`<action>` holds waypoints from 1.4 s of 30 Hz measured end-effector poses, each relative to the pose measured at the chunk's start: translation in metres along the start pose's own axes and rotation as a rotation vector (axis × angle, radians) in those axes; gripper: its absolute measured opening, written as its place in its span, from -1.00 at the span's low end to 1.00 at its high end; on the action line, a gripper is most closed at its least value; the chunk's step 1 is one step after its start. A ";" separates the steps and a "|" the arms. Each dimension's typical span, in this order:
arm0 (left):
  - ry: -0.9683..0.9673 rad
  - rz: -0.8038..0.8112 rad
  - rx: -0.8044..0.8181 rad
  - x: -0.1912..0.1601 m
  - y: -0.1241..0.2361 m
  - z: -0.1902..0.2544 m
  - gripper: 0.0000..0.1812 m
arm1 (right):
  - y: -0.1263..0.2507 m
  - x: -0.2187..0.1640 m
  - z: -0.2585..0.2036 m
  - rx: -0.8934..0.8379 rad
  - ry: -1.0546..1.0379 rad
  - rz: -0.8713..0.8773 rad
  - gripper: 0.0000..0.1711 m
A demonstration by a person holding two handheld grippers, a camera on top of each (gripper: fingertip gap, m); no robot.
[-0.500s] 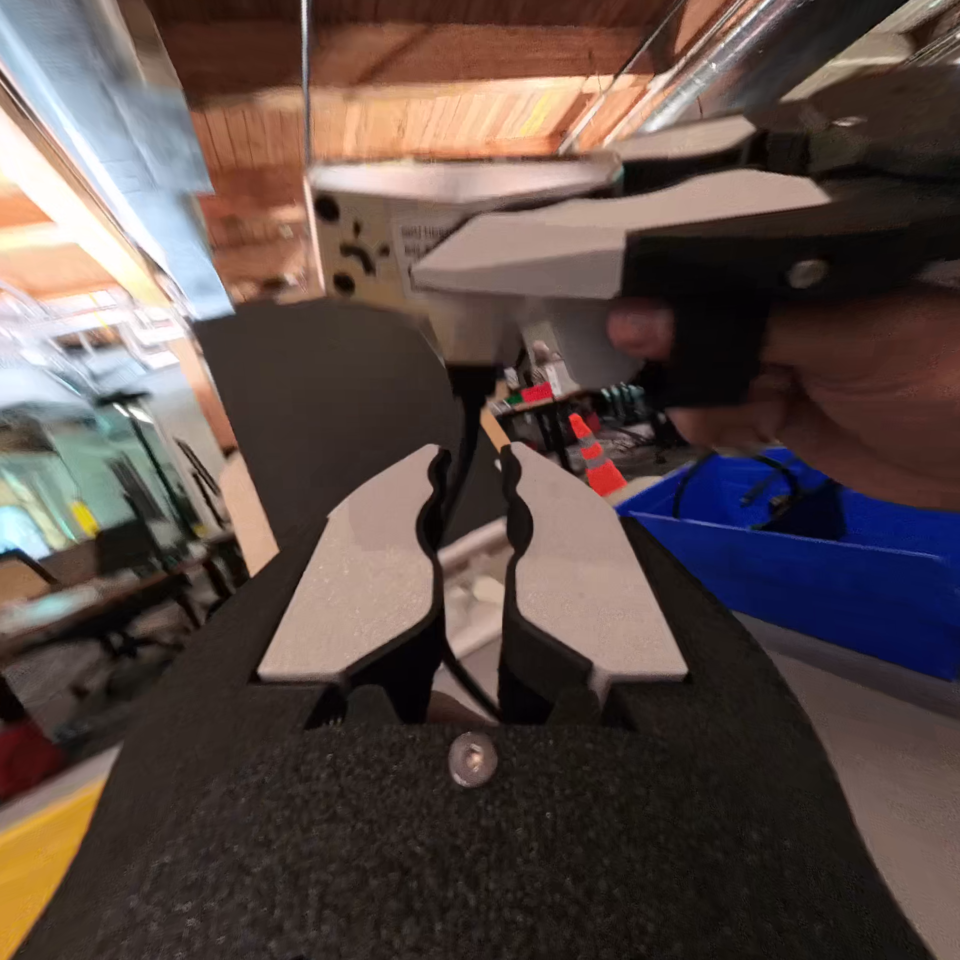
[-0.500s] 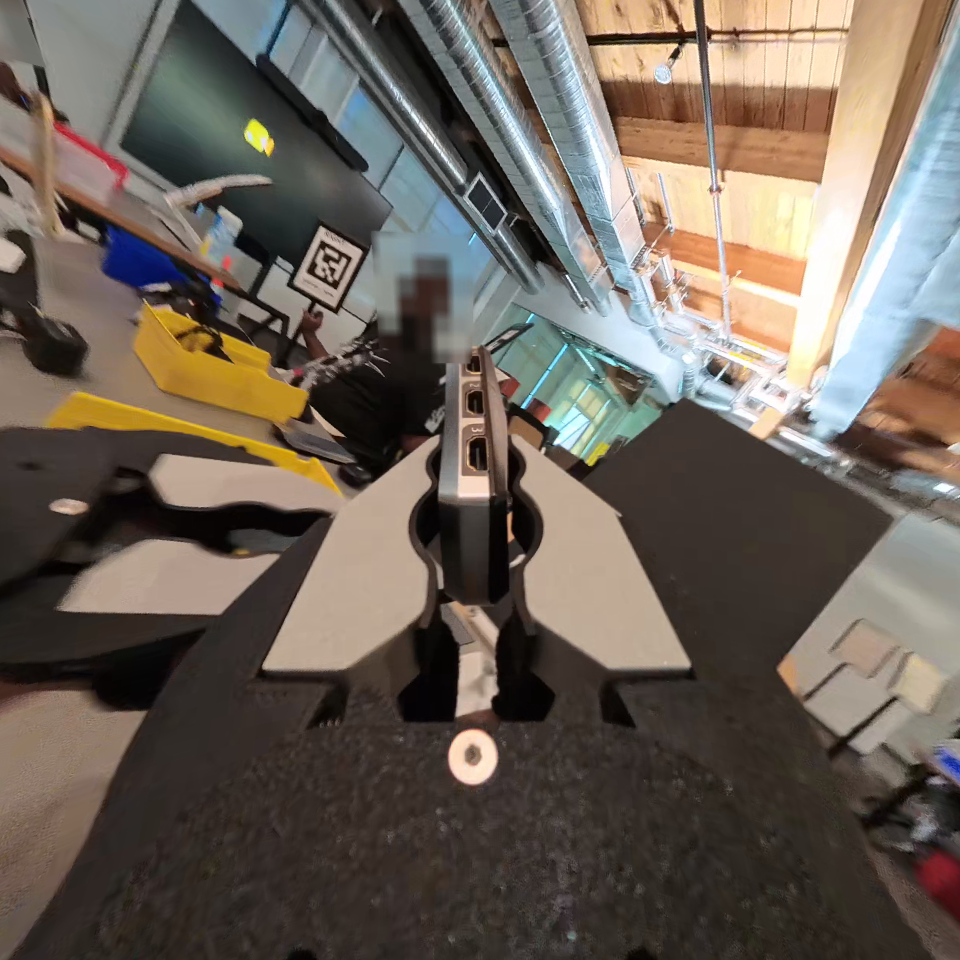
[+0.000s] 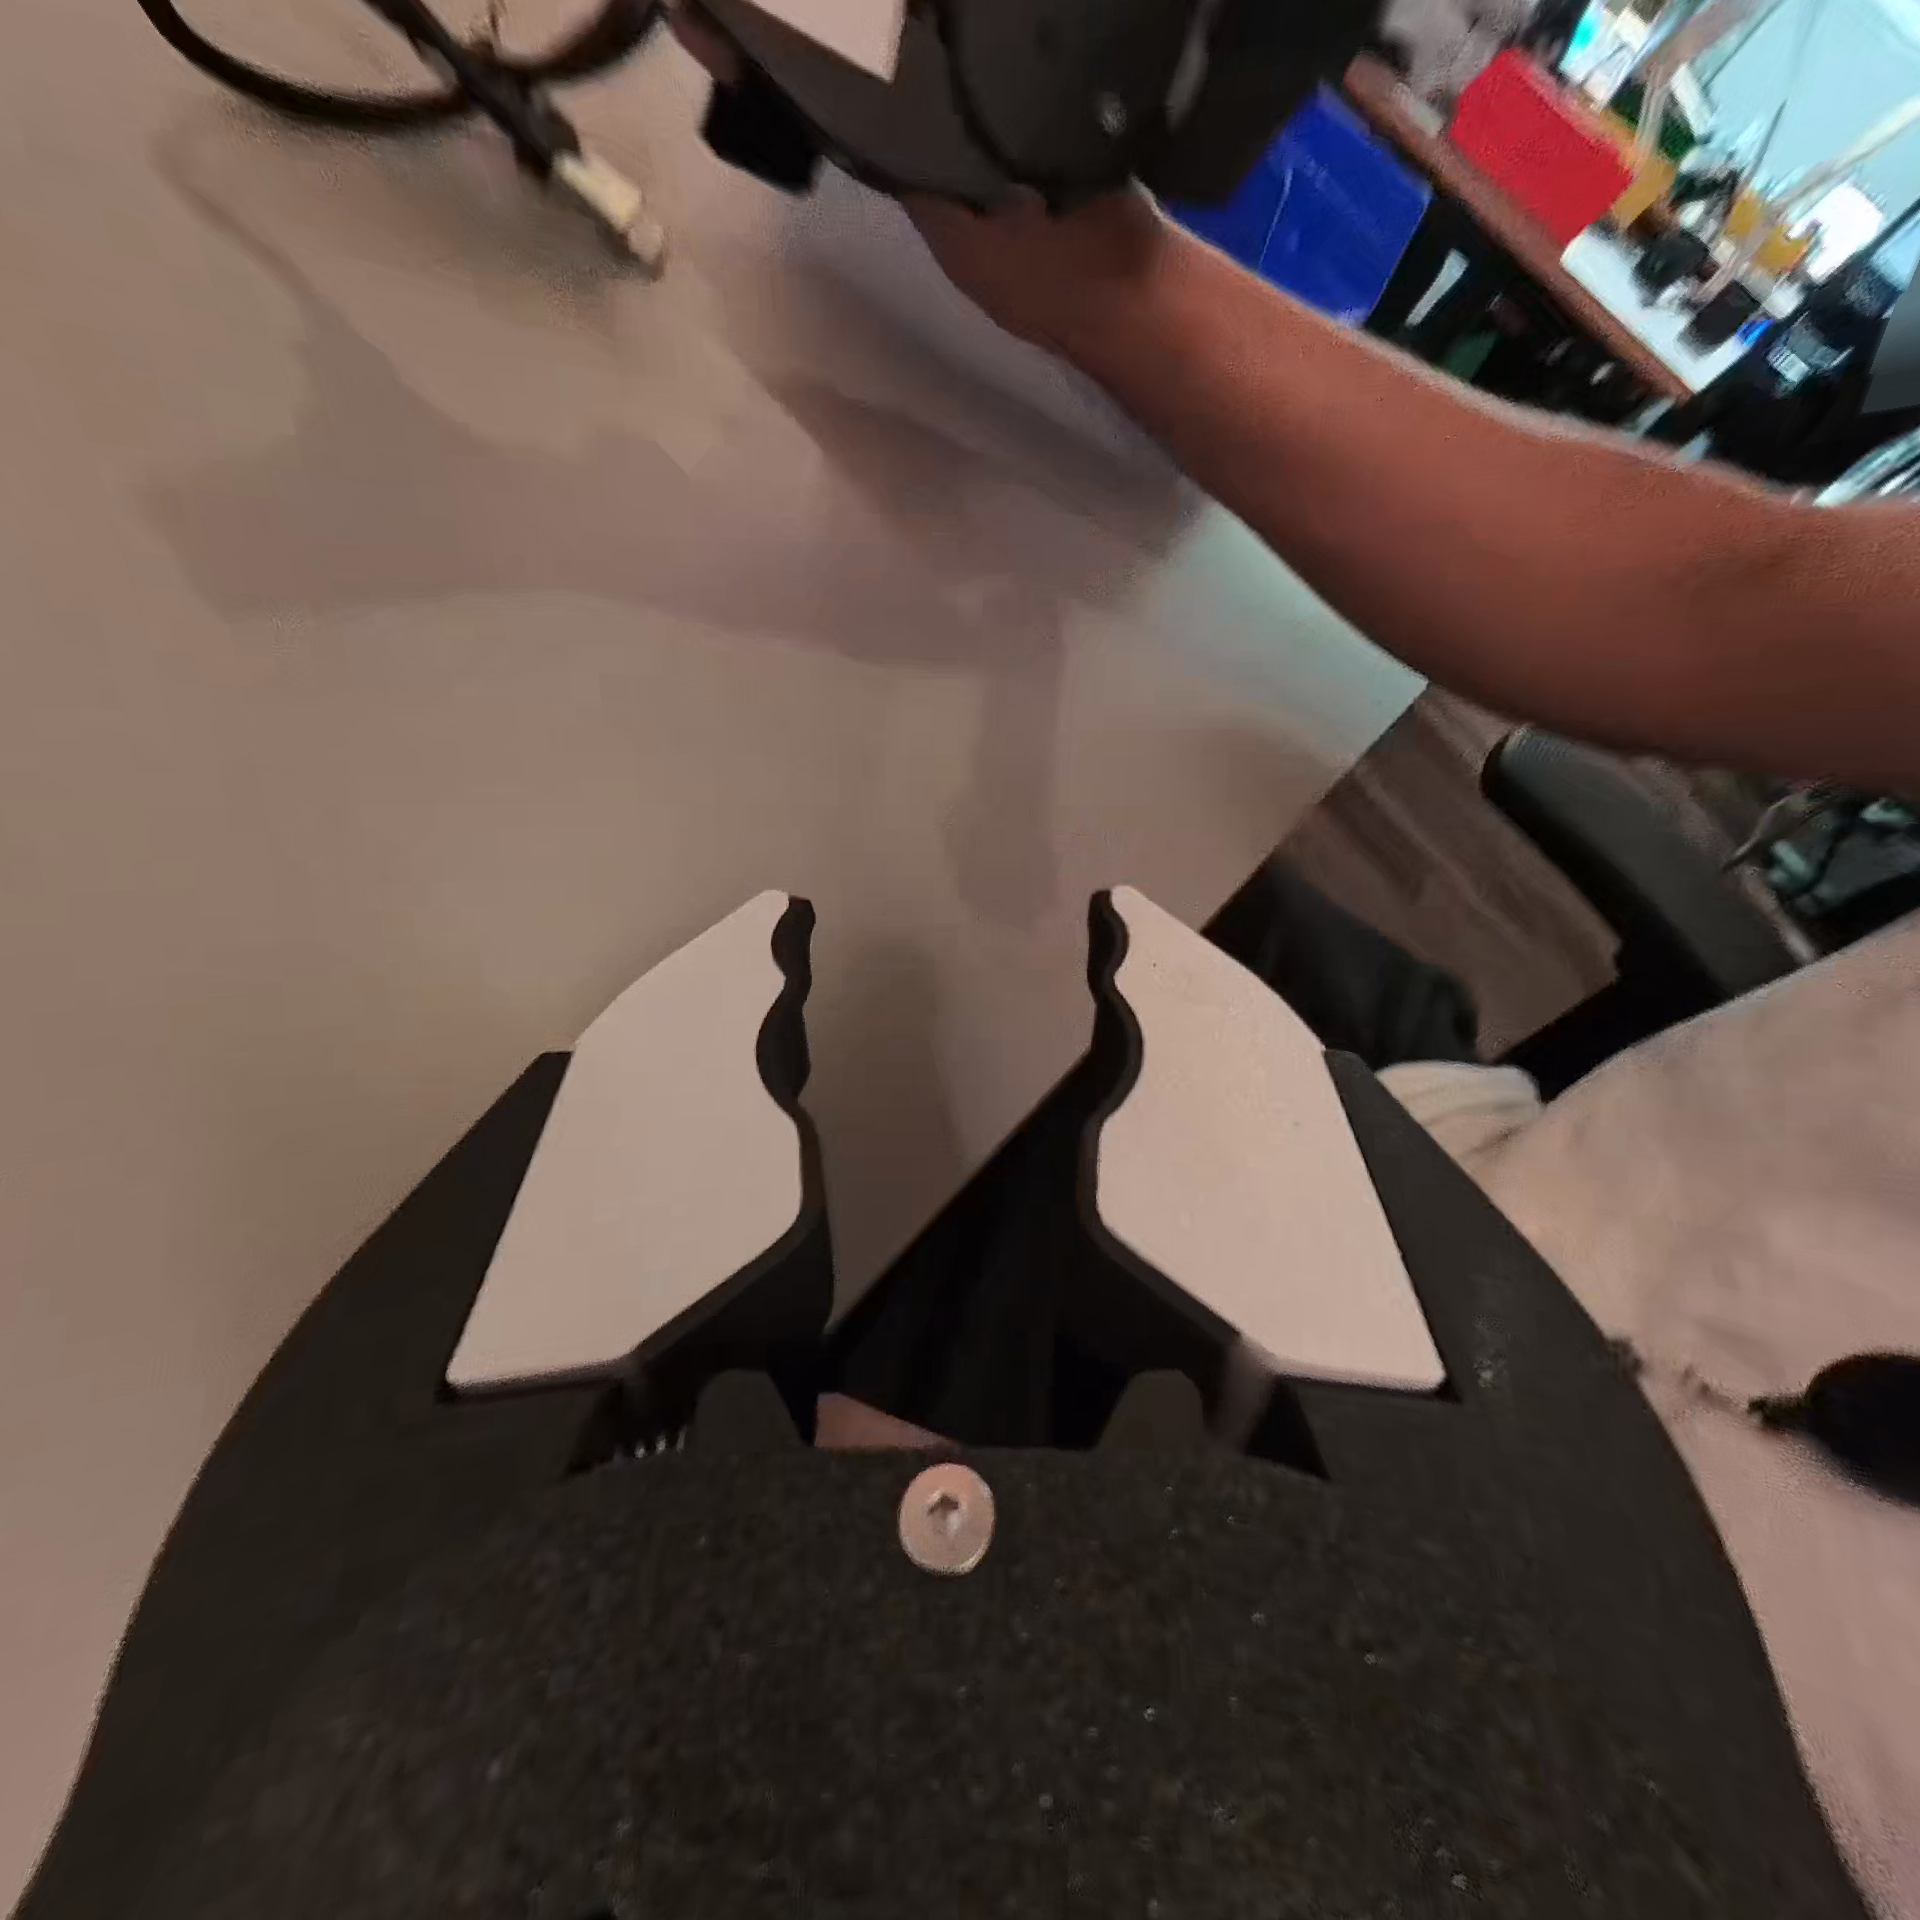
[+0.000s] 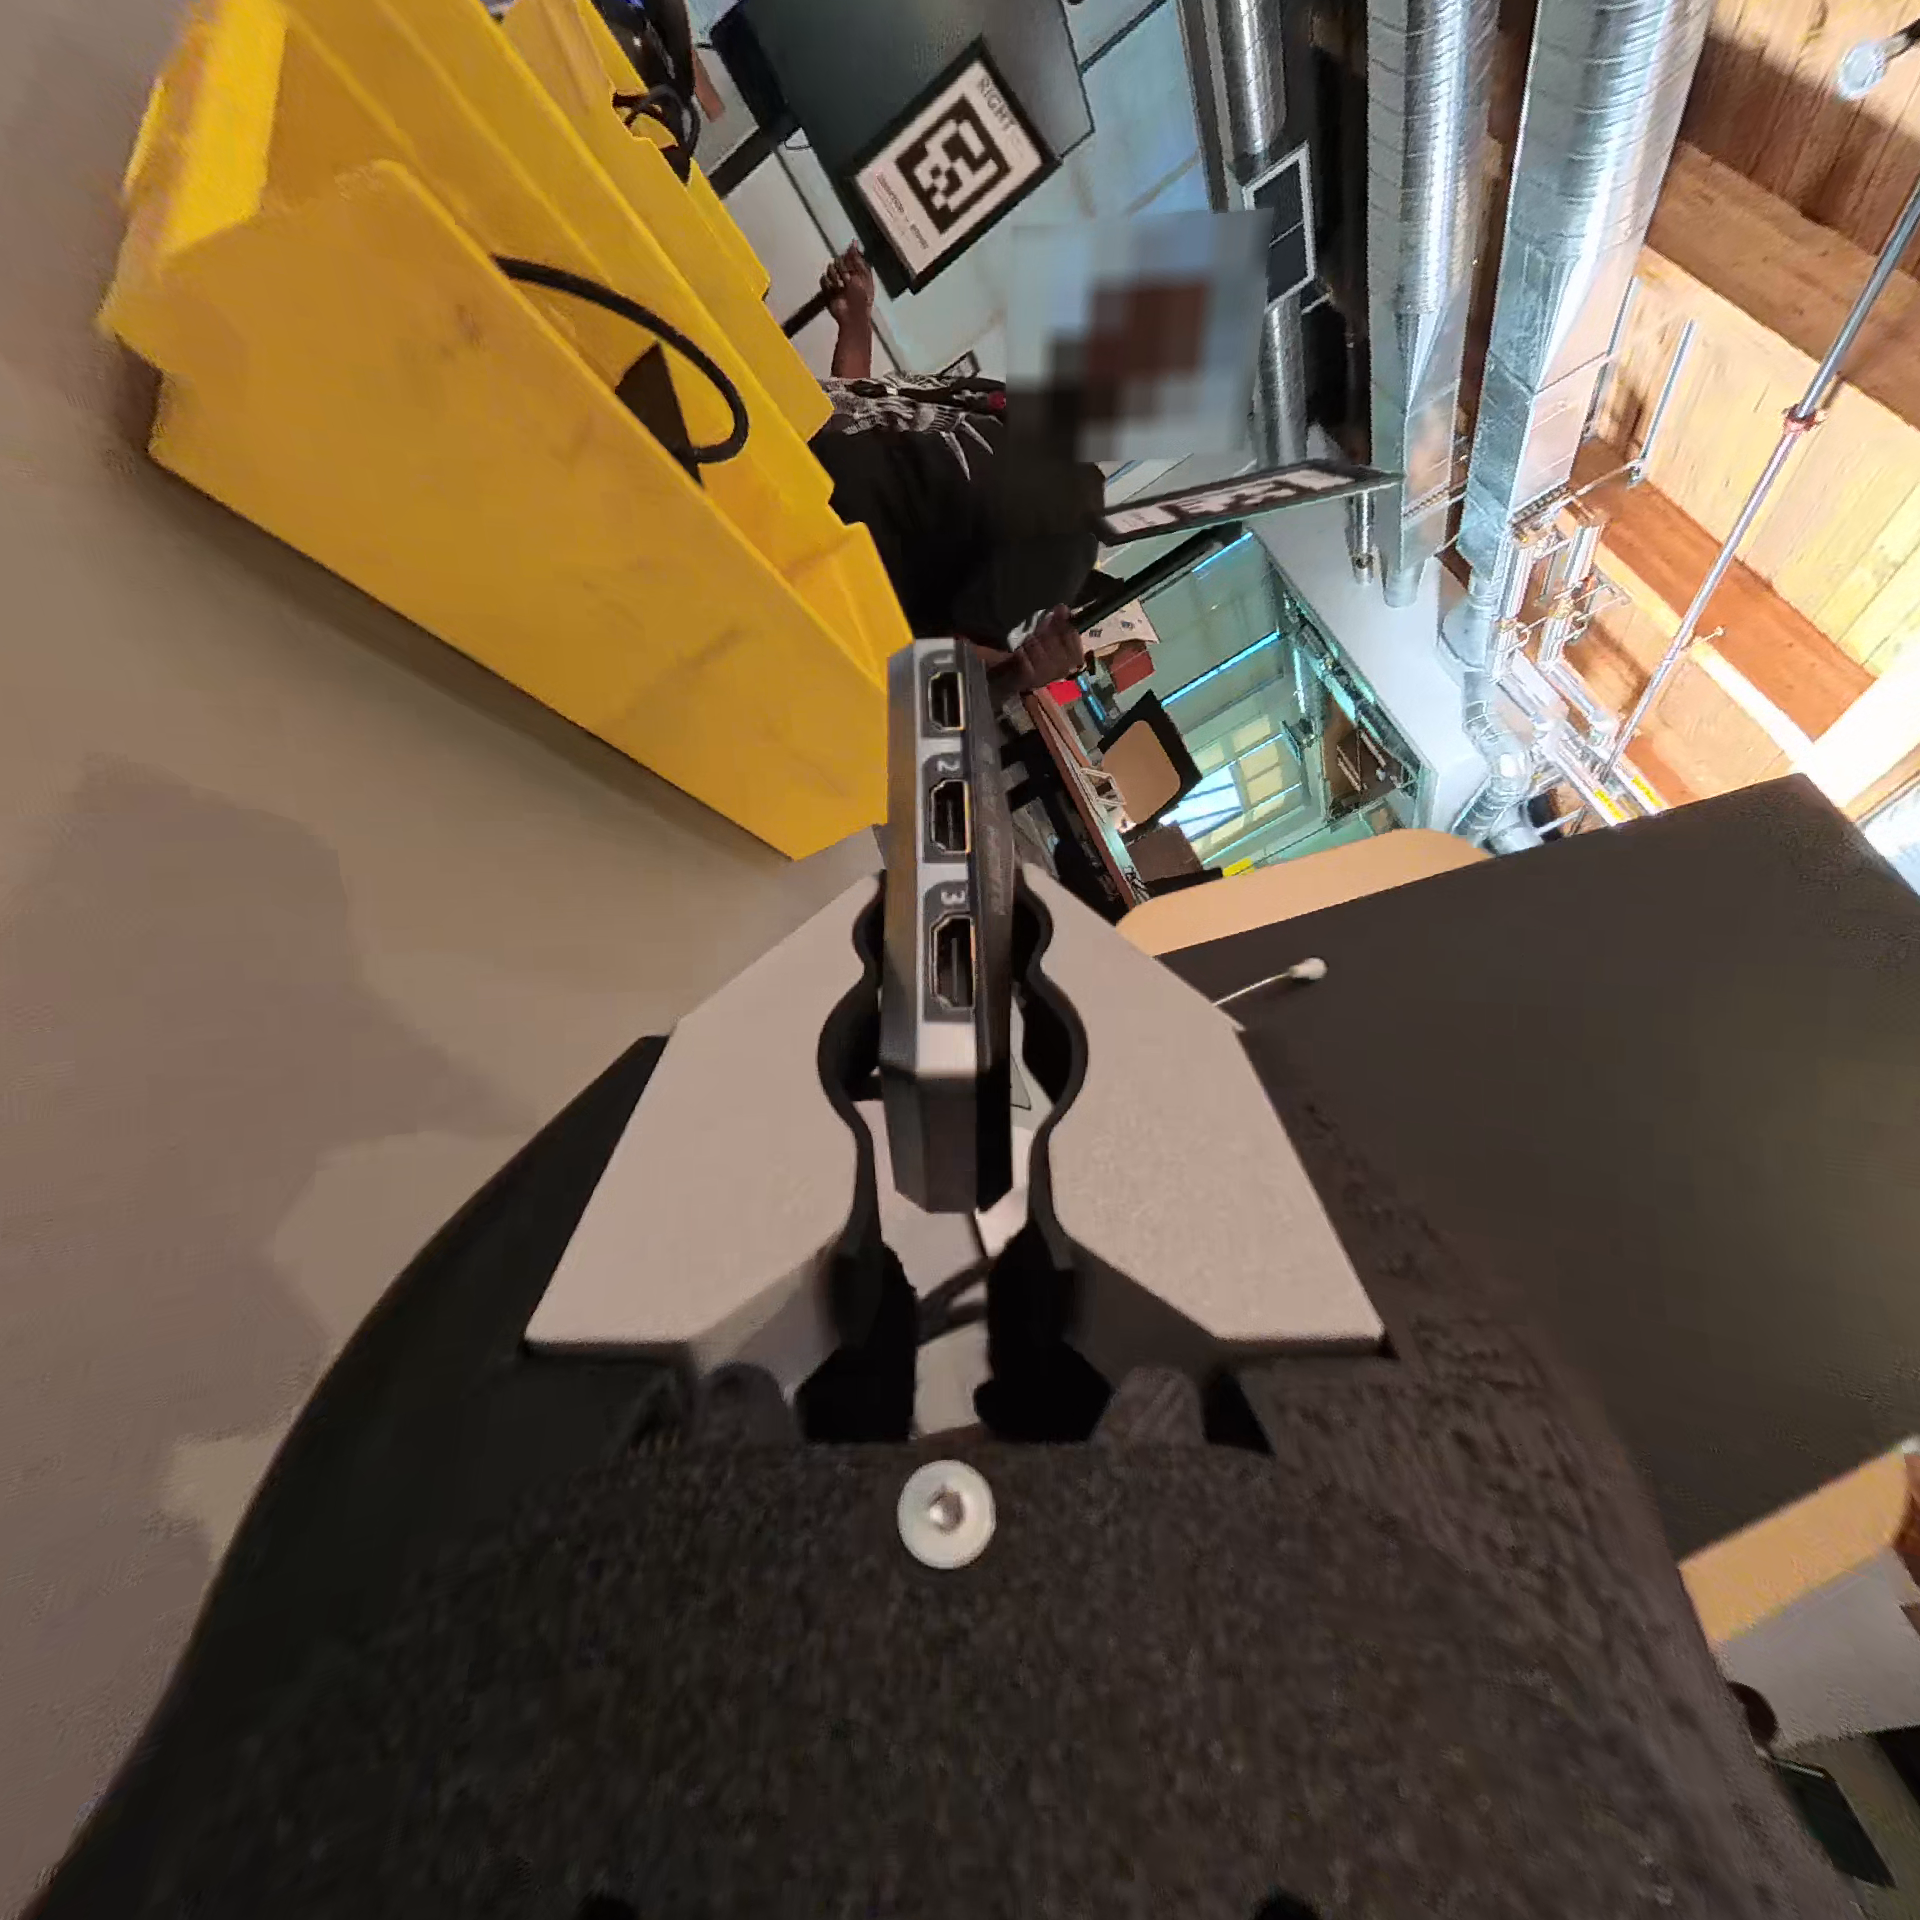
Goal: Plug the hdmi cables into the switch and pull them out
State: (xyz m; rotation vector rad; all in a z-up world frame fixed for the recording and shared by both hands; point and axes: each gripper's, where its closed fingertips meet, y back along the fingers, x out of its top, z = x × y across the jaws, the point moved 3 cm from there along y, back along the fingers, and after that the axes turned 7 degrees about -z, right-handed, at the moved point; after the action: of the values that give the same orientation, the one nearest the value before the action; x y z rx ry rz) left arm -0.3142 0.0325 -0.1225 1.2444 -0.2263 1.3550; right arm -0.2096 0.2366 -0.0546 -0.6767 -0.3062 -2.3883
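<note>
Now my right gripper (image 4: 951, 1049) clamps the HDMI switch (image 4: 940, 935) on edge, its three empty ports facing outward so a plug can go straight in. My left gripper (image 3: 948, 925) hangs open and empty above the pale bench (image 3: 416, 675), near its right edge. An HDMI cable (image 3: 582, 177) lies loose toward the far left corner, unplugged, so I judge that the fetch comes next. Half a second ago the left gripper was nearly closed and pointed up at the ceiling; it has since tipped down and spread.
</note>
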 end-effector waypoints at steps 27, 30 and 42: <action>0.199 0.370 -0.429 0.122 -0.015 -0.033 -0.44 | 0.068 0.076 -0.054 0.166 -0.014 0.372 -0.76; 0.238 0.369 -0.582 0.125 -0.015 -0.029 -0.45 | 0.074 0.083 -0.050 0.169 -0.014 0.410 -0.76; 0.081 0.314 -0.279 0.109 -0.006 -0.030 -0.43 | 0.047 0.020 -0.009 0.008 0.000 0.169 -0.76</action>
State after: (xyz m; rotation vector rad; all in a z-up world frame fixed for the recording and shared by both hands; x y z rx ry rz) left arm -0.2924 0.1217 -0.0567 0.9439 -0.5527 1.5767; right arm -0.1969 0.1870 -0.0493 -0.6715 -0.2483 -2.2253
